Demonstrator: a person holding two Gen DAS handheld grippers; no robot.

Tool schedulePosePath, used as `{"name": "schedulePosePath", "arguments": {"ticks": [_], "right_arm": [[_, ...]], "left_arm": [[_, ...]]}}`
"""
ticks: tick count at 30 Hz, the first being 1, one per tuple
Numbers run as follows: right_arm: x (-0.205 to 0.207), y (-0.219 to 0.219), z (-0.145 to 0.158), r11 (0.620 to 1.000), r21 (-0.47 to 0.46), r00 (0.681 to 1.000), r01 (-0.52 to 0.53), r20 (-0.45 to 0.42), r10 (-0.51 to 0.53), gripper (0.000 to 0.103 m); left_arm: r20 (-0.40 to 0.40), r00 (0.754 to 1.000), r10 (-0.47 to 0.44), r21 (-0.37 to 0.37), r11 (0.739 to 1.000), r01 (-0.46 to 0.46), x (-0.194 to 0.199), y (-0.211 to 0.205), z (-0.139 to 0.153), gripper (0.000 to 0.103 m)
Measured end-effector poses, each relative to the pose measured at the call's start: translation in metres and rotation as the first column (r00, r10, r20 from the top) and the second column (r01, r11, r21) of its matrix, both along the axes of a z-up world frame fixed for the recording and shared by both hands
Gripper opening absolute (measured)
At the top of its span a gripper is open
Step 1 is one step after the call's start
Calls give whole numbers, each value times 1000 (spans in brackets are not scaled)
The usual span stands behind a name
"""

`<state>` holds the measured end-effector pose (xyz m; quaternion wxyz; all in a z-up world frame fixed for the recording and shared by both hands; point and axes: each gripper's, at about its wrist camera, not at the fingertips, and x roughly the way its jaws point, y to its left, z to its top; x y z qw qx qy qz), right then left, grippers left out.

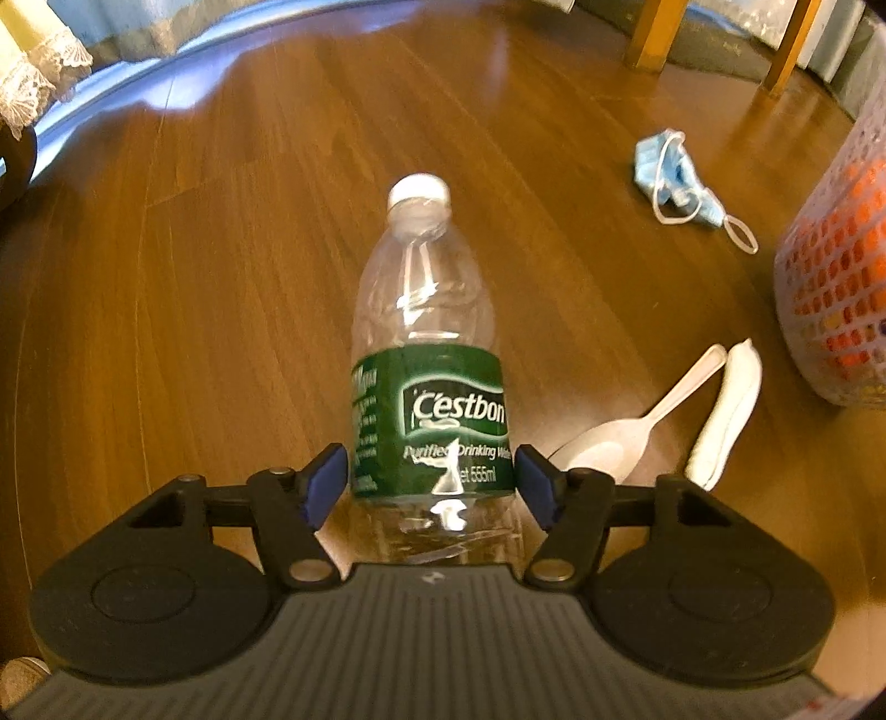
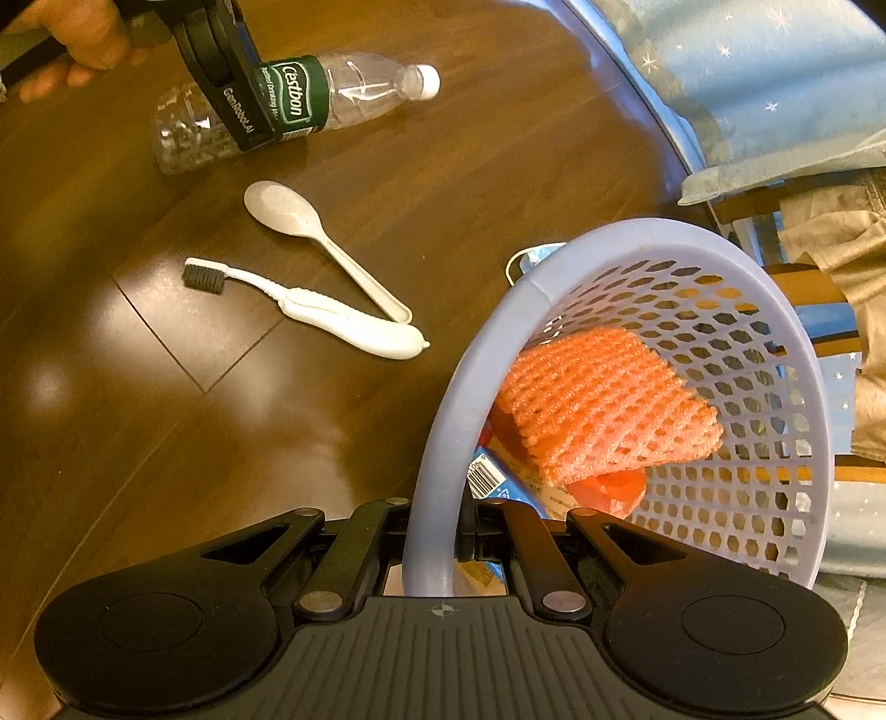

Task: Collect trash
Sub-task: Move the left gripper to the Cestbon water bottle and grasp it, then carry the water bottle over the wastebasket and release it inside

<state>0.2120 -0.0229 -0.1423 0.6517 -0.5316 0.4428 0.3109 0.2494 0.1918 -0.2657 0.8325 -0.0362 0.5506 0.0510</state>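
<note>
A clear Cestbon water bottle (image 1: 432, 354) with a green label and white cap lies on the brown wooden floor (image 1: 194, 277), cap pointing away. My left gripper (image 1: 431, 482) straddles its label, both blue pads (image 1: 326, 479) against its sides. From the right wrist view the same bottle (image 2: 354, 88) shows under the left gripper (image 2: 238, 94), held by a person's hand (image 2: 72, 39). My right gripper (image 2: 437, 531) is shut on the rim of a tilted lilac mesh basket (image 2: 470, 343), which holds an orange foam net (image 2: 603, 404) and wrappers.
A white spoon (image 2: 310, 232) and a white toothbrush (image 2: 332, 313) lie side by side between bottle and basket. A crumpled blue face mask (image 1: 673, 180) lies beyond them. Wooden chair legs (image 1: 648, 33) and blue fabric (image 2: 775, 83) border the floor.
</note>
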Motion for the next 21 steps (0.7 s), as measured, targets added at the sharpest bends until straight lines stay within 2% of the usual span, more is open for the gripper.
{"name": "schedulePosePath", "arguments": {"ticks": [13, 21], "right_arm": [[0, -2, 1, 1000, 3, 1000, -1, -1, 1, 0], [-2, -4, 0, 1000, 9, 1000, -7, 0, 7, 0]], "left_arm": [[-14, 997, -77, 29, 997, 78, -7, -8, 5, 57], [6, 991, -134, 27, 991, 134, -20, -15, 35, 57]]}}
